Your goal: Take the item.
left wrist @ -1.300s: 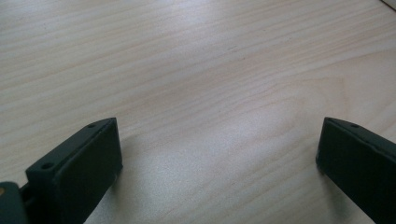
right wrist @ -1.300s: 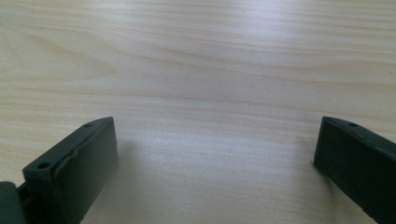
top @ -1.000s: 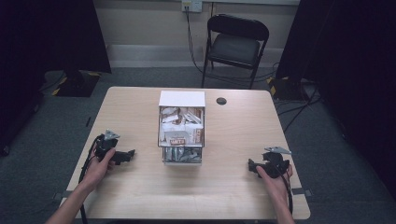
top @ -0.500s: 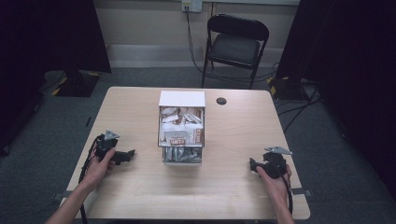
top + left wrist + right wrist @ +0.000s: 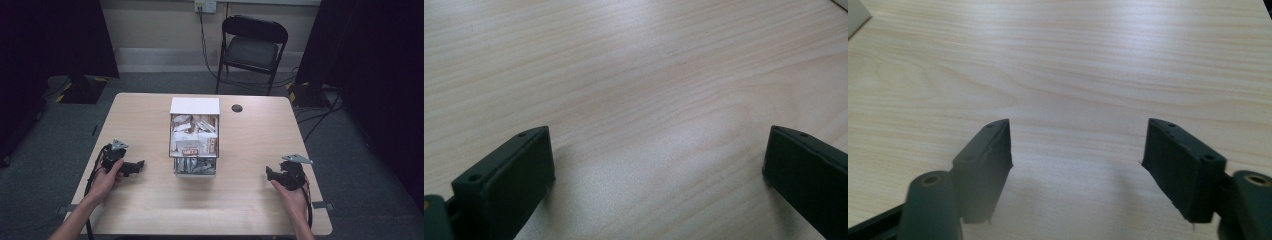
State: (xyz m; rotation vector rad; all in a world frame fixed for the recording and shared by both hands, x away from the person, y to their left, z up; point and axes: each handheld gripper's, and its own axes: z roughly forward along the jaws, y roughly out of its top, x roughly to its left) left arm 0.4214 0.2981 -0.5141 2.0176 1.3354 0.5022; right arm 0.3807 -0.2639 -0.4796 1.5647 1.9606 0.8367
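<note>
Pale wood-grain table (image 5: 150,210) fills the lower half of the high view, its near edge cut off by the bottom of the frame along with the person's forearms. At lower left the left gripper (image 5: 140,164) rests low on the tabletop in the left hand (image 5: 106,179); in the left gripper view its jaws stand wide apart over bare wood. At lower right the right gripper (image 5: 268,174) sits in the right hand (image 5: 290,192); its jaws have just been closing, yet a clear gap with nothing in it remains between them. At centre, well apart from both grippers, stands a clear box (image 5: 194,142) stuffed with packets, their print too small to read. Beyond, a folding chair (image 5: 252,50) stands before dark curtains.
</note>
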